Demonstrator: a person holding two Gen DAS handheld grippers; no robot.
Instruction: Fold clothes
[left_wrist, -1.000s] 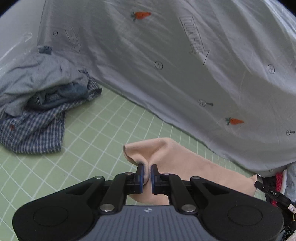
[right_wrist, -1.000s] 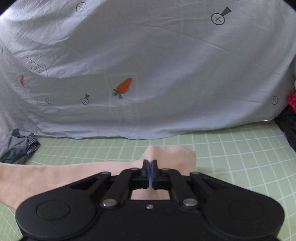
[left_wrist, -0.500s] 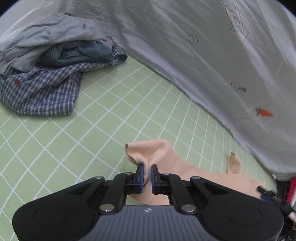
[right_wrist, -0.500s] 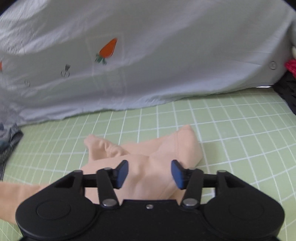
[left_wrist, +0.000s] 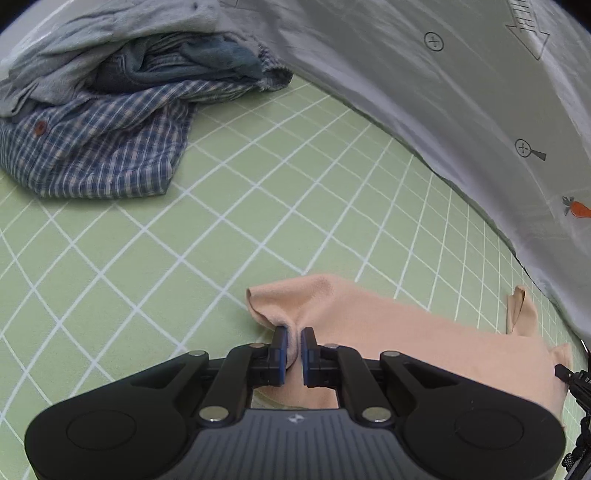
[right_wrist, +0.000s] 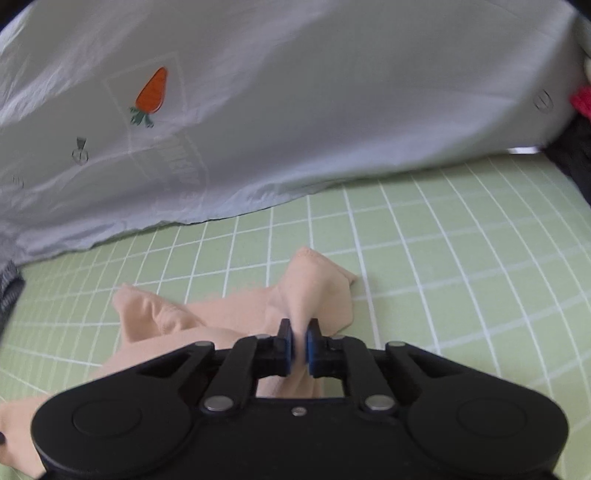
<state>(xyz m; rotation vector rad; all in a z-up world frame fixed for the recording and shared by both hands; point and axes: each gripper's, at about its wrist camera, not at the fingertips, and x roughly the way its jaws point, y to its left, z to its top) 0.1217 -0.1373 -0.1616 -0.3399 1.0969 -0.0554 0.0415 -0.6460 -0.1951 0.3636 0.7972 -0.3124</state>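
one soft peach garment (left_wrist: 424, 343) lies on the green mat (left_wrist: 258, 206), and i hold it at two spots. my left gripper (left_wrist: 293, 345) is pinched tight on a little bunch of cloth near one end, where the edge curls up. my right gripper (right_wrist: 299, 343) is squeezed onto a raised fold of the same peach garment (right_wrist: 314, 291) at the other end, and the cloth makes a small peak in front of my fingers. the rest of it lies crumpled and flat on the mat between my two grips.

the green mat (right_wrist: 424, 258) has white lines that make squares all over it. a big grey sheet (right_wrist: 295, 110) with little orange carrots and small marks hangs at the back and touches the mat. off to my left a pile of clothes (left_wrist: 110, 110) sits on the mat, well apart from the peach one, with a blue checked shirt at the bottom and blue and grey things on top. something red and black shows at the far right edge, too small to tell.
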